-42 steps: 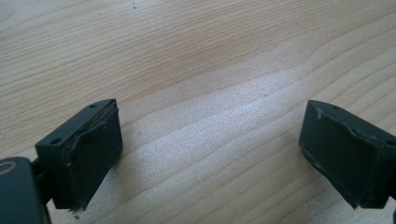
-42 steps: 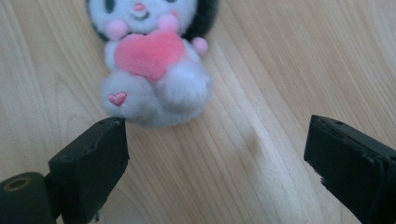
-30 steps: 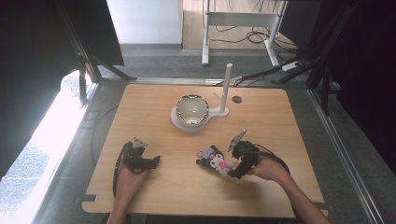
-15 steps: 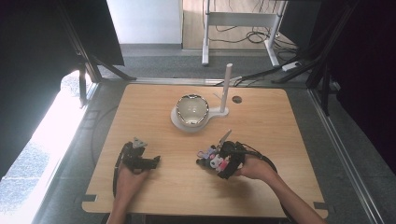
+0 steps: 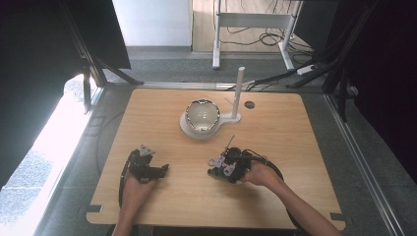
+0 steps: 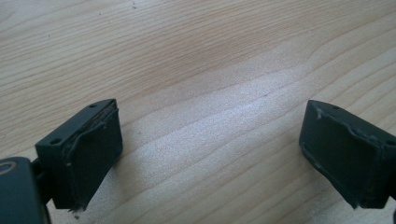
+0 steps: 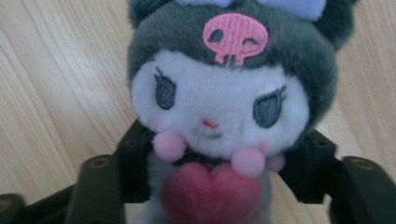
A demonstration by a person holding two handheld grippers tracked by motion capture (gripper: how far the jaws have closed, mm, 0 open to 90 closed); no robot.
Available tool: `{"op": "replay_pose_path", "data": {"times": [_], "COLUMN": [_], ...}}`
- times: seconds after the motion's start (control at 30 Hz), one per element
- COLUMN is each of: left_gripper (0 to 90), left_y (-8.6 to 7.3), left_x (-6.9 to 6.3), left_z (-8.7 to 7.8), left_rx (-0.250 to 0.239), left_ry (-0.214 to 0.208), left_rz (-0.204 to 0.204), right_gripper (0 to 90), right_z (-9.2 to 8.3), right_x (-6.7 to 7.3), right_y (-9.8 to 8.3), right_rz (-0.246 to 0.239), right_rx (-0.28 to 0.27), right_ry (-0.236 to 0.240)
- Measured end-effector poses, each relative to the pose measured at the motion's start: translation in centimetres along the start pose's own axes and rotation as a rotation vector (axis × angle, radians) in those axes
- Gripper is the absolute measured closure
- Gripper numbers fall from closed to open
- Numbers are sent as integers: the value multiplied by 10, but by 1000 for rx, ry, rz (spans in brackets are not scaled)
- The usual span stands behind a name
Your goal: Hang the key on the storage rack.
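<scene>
I see a wooden table (image 5: 295,147) from the high view, with a forearm and hand entering at each bottom side. My left gripper (image 5: 156,171) rests low on the near-left part of the table, held in the left hand (image 5: 135,183); in the left gripper view its two black jaws stand wide apart with bare wood grain between them — the left gripper (image 6: 210,154) is open and holds nothing. My right gripper (image 5: 219,169) lies near the middle of the table's near half, held in the right hand (image 5: 260,174), its cable looping back toward the forearm. In the right gripper view the right gripper (image 7: 210,182) has its jaws pressed against both sides of a plush toy (image 7: 224,112) at the body, just below the head — it is closed on the toy. The plush toy has a dark grey hood with a pink skull mark, a white face, pink pompoms at the neck and a red heart on the chest; it faces the camera, upright in that view. From the high view the plush toy (image 5: 218,163) shows at the left end of the right gripper, well apart from the left gripper. Farther back, near the table's centre, a shiny round bowl (image 5: 201,114) sits on a white base (image 5: 186,129), and a white post (image 5: 239,88) rises just beside it to the right. A small dark hole (image 5: 250,104) marks the table top right of the post.
</scene>
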State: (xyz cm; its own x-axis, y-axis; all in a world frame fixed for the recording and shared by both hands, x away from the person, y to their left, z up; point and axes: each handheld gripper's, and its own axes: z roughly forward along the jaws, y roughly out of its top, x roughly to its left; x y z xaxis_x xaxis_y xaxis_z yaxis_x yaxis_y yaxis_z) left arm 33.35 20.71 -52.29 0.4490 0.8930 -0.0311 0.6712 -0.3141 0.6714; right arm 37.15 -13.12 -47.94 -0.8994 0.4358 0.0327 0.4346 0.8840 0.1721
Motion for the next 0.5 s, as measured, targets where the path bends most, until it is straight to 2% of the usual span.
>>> {"op": "replay_pose_path", "data": {"times": [0.13, 0.2, 0.3, 0.5], "left_gripper": [59, 59, 57, 40], "left_y": [0, 0, 0, 0], "left_x": [0, 0, 0, 0], "left_z": [0, 0, 0, 1], "left_rx": [0, 0, 0, 5], "left_ry": [0, 0, 1, 11], "left_rz": [0, 0, -3, -7], "right_gripper": [424, 425, 426, 427], "right_z": [-9, -12, -26, -41], "right_x": [-3, -5, -12, -22], "right_y": [-4, -4, -6, -9], "right_rz": [-27, -23, -25, -21], "right_rx": [-21, -29, -48, -61], "right_ry": [19, 24, 14, 6]}}
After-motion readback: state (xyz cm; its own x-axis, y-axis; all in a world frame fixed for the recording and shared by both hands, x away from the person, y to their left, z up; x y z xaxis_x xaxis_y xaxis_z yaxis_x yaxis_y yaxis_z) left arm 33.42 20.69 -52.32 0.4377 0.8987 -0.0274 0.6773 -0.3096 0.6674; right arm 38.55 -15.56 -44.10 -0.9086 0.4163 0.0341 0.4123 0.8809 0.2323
